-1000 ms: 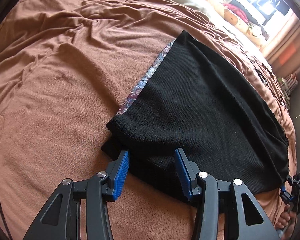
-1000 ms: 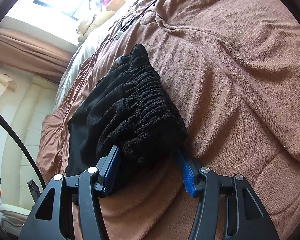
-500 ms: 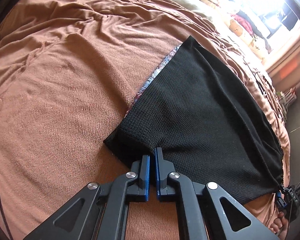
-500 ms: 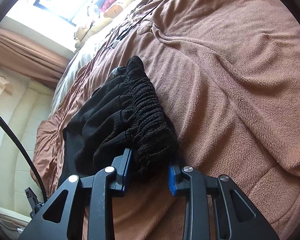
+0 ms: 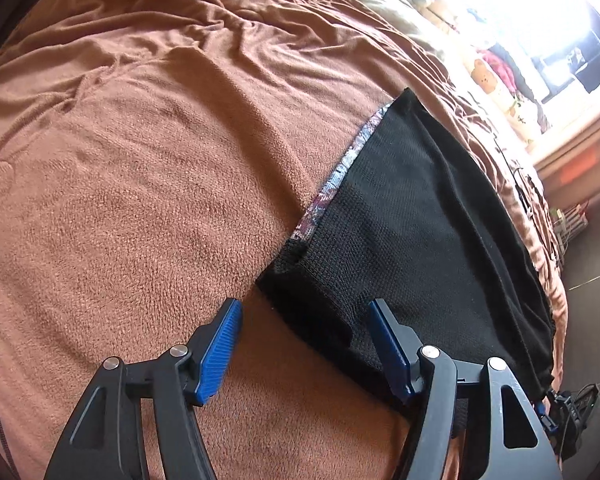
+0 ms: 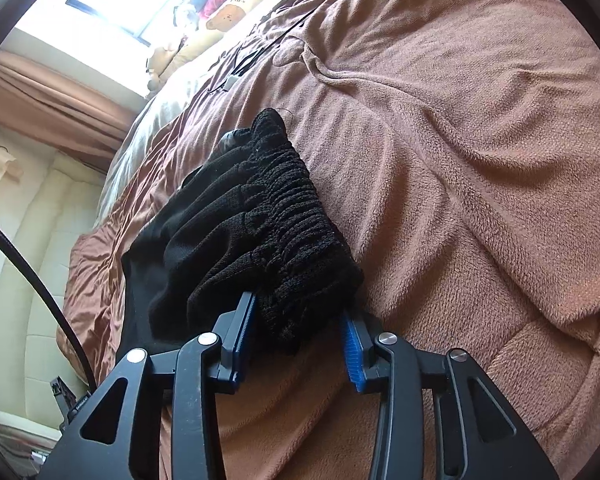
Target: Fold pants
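Note:
Black knit pants [image 5: 416,232] lie folded on a brown bedspread [image 5: 140,184], with a patterned strip [image 5: 340,168] along their left edge. My left gripper [image 5: 304,328] is open, its fingers straddling the near hem corner of the pants. In the right wrist view the gathered elastic waistband [image 6: 284,220] is bunched up. My right gripper [image 6: 300,328] has its jaws around the near end of the waistband, both pads against the fabric.
Stuffed toys and pillows [image 6: 236,4] line the far side of the bed by a bright window. Curtains [image 6: 52,96] hang at the left. A black cable [image 6: 32,280] runs along the left. The bed edge and floor [image 5: 592,264] are at the right.
My left gripper, shut on the hem corner half a second ago, has opened and let it go. My right gripper has narrowed on the waistband compared with one second ago.

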A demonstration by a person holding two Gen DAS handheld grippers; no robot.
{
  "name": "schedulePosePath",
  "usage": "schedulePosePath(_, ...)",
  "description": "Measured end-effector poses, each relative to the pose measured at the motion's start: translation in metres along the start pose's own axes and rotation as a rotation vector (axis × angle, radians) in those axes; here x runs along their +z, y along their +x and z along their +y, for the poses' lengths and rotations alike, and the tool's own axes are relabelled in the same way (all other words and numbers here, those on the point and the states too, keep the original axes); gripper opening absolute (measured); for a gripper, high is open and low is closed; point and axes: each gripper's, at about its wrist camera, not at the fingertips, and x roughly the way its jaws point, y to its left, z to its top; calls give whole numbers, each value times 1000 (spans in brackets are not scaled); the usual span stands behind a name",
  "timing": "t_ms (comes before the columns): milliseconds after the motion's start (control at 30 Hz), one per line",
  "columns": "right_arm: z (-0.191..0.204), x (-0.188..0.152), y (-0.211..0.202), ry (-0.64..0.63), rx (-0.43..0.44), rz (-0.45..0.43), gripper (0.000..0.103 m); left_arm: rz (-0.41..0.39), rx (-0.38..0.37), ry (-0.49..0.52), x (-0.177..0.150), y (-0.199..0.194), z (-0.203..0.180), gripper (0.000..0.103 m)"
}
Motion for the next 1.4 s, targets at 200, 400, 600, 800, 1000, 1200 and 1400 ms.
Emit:
schedulePosePath(200,-12,4,10,45,35,18,40,-15,-40,-20,9,9,3,59)
schedulePosePath(400,-20,9,18,84,67,10,40,-28,-93,-69,8,12,12,50)
schedulePosePath(600,-21,7,21,80,69,-2,39,-27,-98,-89,4,10,18,33)
schedulePosePath(800,-12,5,12,25,57,-25,21,-74,-82,-57,8,0,13,8)
schedulePosePath(1000,-2,4,1,-21,71,-42,17,-105,-100,-31,13,-27,8,8)
schedulePosePath(1200,1,0,-9,-49,70,-29,17,-122,-113,-20,6,-53,9,7)
schedulePosePath(1400,5,-4,-22,-62,76,-7,17,-125,-125,-27,-10,-77,17,7)
